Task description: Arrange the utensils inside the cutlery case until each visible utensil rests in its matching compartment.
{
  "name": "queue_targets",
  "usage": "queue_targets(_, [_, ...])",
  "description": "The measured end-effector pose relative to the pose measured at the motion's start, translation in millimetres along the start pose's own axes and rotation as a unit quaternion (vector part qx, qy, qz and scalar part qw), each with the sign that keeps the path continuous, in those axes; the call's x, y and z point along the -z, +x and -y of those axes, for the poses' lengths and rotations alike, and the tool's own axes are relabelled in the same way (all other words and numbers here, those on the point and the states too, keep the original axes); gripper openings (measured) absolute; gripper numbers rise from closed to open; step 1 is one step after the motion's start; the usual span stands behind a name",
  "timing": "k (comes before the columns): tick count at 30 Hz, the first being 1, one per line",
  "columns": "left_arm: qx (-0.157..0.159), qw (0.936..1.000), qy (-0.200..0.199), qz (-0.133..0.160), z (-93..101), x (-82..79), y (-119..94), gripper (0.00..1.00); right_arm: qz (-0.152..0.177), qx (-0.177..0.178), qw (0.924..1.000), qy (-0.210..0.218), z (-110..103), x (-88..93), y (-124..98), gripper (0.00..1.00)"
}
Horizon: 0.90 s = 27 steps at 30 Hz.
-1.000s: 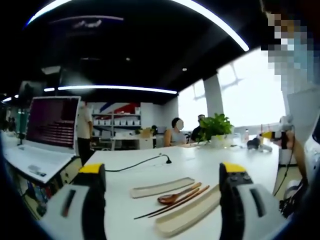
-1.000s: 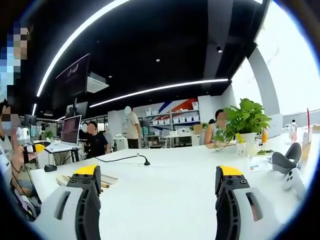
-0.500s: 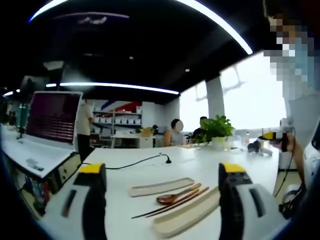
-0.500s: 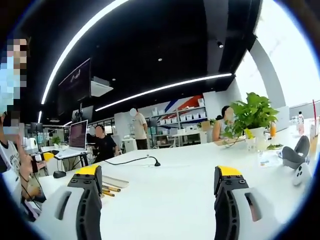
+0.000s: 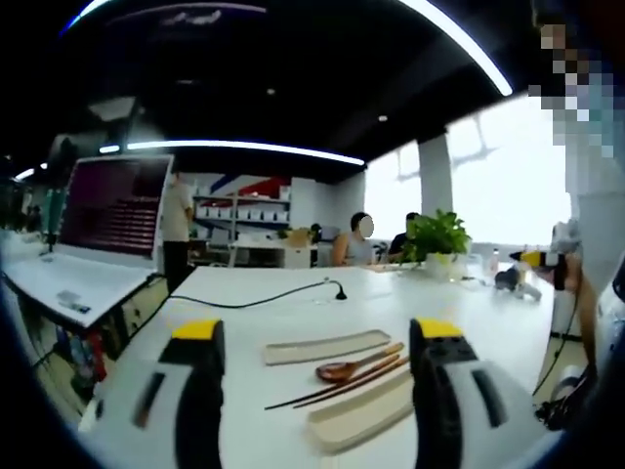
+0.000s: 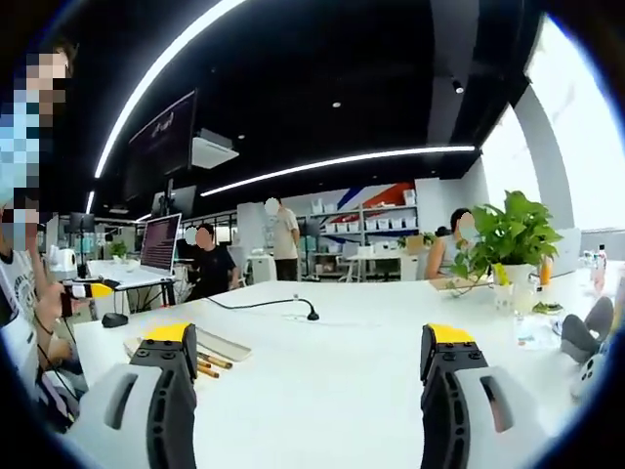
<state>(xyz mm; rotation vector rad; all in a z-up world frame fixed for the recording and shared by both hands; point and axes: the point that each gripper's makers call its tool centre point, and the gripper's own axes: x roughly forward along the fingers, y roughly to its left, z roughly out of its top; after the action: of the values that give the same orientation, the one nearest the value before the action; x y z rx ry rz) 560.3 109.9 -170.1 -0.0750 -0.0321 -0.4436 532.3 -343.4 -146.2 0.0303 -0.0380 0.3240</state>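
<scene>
Left hand-held gripper [image 5: 317, 376]: jaws spread wide, nothing between them, hovering over the white counter [image 5: 264, 318].

In the left gripper view, lower centre of frame, between the jaws: the cutlery case is in two beige pieces. The flat lid [image 5: 325, 346] lies farther back, the deeper case tray [image 5: 363, 415] lies nearer, at lower right of centre. Between the two pieces, directly on the counter: a wooden spoon [image 5: 354, 365] with its bowl toward the left, and a pair of dark chopsticks [image 5: 332, 385] just beside it, running diagonally from lower left to upper right. Utensils are outside the tray, none in a compartment. Chopstick tips sit close to the tray edge; cannot tell if touching.

A black cable [image 5: 264, 296] runs across the counter behind the lid. A potted plant [image 5: 436, 237] is at the far right end. A laptop [image 5: 115, 207] sits on a separate desk at the left of frame.

Right hand-held gripper [image 6: 308, 376]: jaws also wide apart, empty, above bare counter [image 6: 332, 371]. In the right gripper view the case pieces [image 6: 220, 344] and the ends of the utensils [image 6: 213, 364] peek out just right of the left jaw, at lower left of frame. The left hand-held gripper [image 6: 93, 289] appears at the far left edge, held by the person's hand. Plant [image 6: 513, 234] at right.
</scene>
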Motion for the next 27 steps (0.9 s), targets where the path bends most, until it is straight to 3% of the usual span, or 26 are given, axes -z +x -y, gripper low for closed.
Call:
queue_targets(4, [0.016, 0.9998, 0.001, 0.010, 5.5, -8.7, 4, 0.78, -0.014, -0.012, 0.9997, -0.018, -6, -3.2, 10, 0.99])
queue_targets(6, [0.048, 0.9988, 0.007, -0.007, 13.2, -8.6, 10, 0.68, -0.010, -0.024, 0.9995, -0.020, -11, -7.9, 16, 0.99])
queue_targets(8, [0.055, 0.9982, 0.020, -0.013, 15.9, -11.1, 16, 0.63, -0.010, -0.041, 0.9989, -0.018, -17, -10.9, 24, 0.99])
queue_targets(12, [0.069, 0.9955, 0.056, -0.034, 22.4, -10.0, 27, 0.65, -0.029, -0.070, 0.9965, -0.034, -32, -9.6, 38, 0.99])
queue_targets(17, [0.084, 0.9927, 0.074, -0.045, 27.0, -12.4, 35, 0.64, -0.038, -0.098, 0.9936, -0.040, -45, -11.1, 51, 0.96])
queue_targets(24, [0.107, 0.9843, 0.118, -0.076, 33.0, -8.9, 47, 0.64, -0.060, -0.136, 0.9876, -0.052, -62, -5.4, 68, 0.93])
queue_targets(27, [0.118, 0.9776, 0.148, -0.092, 34.6, -3.6, 51, 0.61, -0.069, -0.148, 0.9848, -0.060, -68, -2.7, 74, 0.92])
